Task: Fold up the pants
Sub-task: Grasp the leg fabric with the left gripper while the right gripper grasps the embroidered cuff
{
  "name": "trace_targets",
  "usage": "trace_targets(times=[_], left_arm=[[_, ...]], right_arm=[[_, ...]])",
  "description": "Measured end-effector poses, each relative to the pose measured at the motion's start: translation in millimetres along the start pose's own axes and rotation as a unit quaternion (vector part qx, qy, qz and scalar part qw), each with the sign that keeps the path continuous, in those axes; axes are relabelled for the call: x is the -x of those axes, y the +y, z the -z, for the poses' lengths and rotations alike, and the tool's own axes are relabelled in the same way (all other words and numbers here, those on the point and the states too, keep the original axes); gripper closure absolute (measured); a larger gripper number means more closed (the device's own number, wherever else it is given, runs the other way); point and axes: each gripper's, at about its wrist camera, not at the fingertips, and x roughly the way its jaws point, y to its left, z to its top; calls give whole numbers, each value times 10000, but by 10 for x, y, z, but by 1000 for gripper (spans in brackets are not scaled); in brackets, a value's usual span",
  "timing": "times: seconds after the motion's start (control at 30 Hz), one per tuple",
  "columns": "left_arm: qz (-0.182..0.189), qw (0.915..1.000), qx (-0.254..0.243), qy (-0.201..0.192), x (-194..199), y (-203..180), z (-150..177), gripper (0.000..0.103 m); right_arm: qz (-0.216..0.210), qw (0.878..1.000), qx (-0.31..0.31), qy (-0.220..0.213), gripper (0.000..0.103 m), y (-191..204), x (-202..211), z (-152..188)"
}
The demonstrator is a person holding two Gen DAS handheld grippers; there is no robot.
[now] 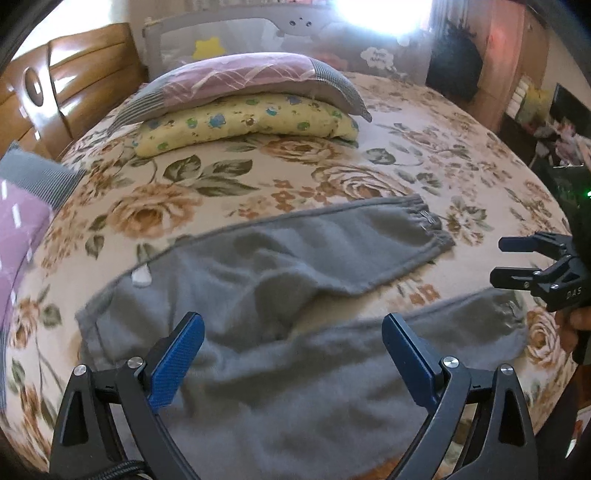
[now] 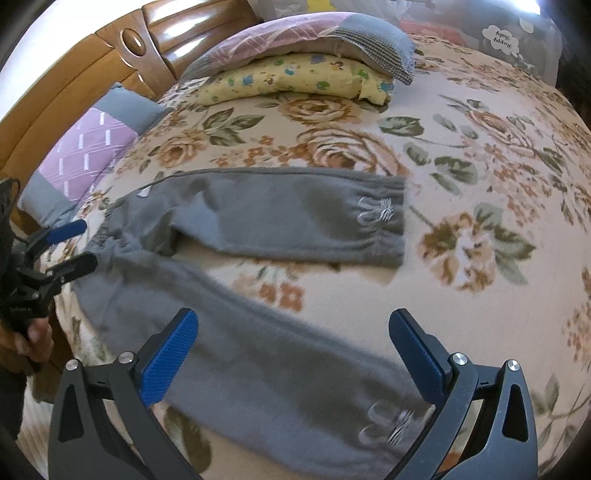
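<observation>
Grey pants [image 1: 280, 354] lie spread flat on a floral bed, legs apart in a V. In the right wrist view the far leg [image 2: 280, 218] ends in a cuff with a white bow, and the near leg [image 2: 280, 369] runs toward the near cuff. My left gripper [image 1: 291, 354] hovers open over the waist end, nothing between its fingers. My right gripper [image 2: 291, 354] hangs open above the near leg, close to its cuff. Each gripper shows in the other's view: the right gripper [image 1: 496, 260] at the right edge, the left gripper [image 2: 86, 243] at the left edge.
The floral bedspread [image 2: 461, 184] stretches wide to the right of the pants. Stacked pillows [image 1: 251, 107] lie at the far side, a purple pillow [image 2: 88, 147] beside the wooden headboard [image 2: 74, 74]. A bed rail [image 1: 229, 33] closes the far edge.
</observation>
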Motion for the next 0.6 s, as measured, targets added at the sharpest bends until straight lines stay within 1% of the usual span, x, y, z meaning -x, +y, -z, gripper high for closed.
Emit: trace_targets(times=[0.1,0.17,0.23,0.33,0.43,0.47,0.53,0.6], left_arm=[[111,9998,-98,140,-236,77,-200,12],[334,9988,-147,324,-446,144,-345,19],[508,9975,-256,418,-600,169,-458,21],[696,9936,-699,549,-856,160,-659,22],[833,9884,-1050,709,-1055,143,-829,24],[909,9853,-1201,805,-1150,135,-898,24],[881,9825,-1377,899,-1283,130,-970,26],[914,9779,-1520,1111,-1459,146,-1011,27]], right_arm=[[-30,10000,36,-4,0,-118,-108,-177],[-22,10000,28,-1,0,-225,-219,-324],[-55,10000,-23,3,0,-345,-341,-461],[-82,9999,-114,34,1,-508,-514,-635],[-53,9997,-240,68,7,-701,-684,-813],[-60,9995,-287,80,11,-758,-732,-867],[-114,9993,-348,98,13,-852,-833,-961],[-67,9993,-337,176,15,-912,-930,-1015]])
